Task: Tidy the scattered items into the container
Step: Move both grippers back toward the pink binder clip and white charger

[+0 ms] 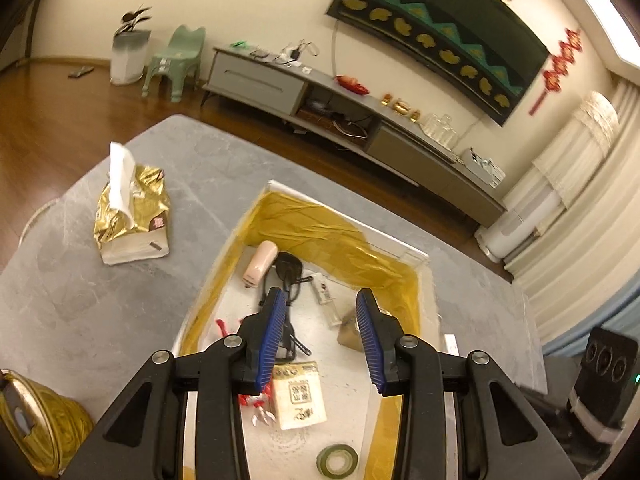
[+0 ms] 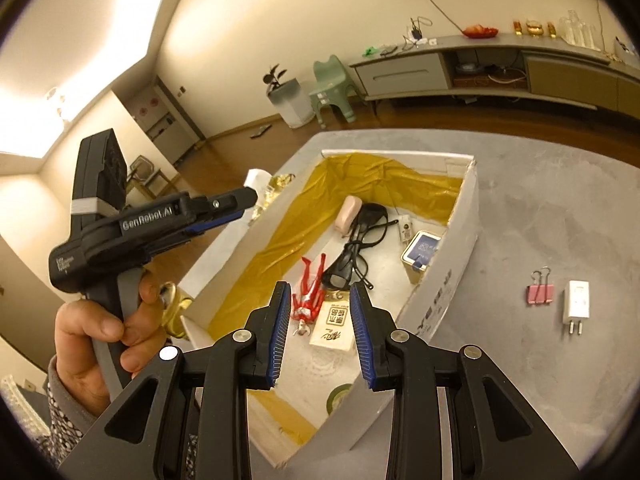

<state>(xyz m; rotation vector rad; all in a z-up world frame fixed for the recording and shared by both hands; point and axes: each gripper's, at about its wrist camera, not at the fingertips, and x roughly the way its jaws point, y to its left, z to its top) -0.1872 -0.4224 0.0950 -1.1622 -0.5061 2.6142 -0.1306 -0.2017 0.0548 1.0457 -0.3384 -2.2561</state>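
Hovering over the box (image 2: 460, 216), both the left gripper (image 1: 322, 334) and right gripper (image 2: 320, 332) are spread wide, holding nothing; pink binder clip (image 2: 541, 293) and white charger (image 2: 576, 305) lie right of it on the table (image 2: 540, 208).

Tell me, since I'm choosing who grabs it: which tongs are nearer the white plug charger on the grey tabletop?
Right. The right tongs hover over the box with the white plug charger just beside; left tongs sit farther across.
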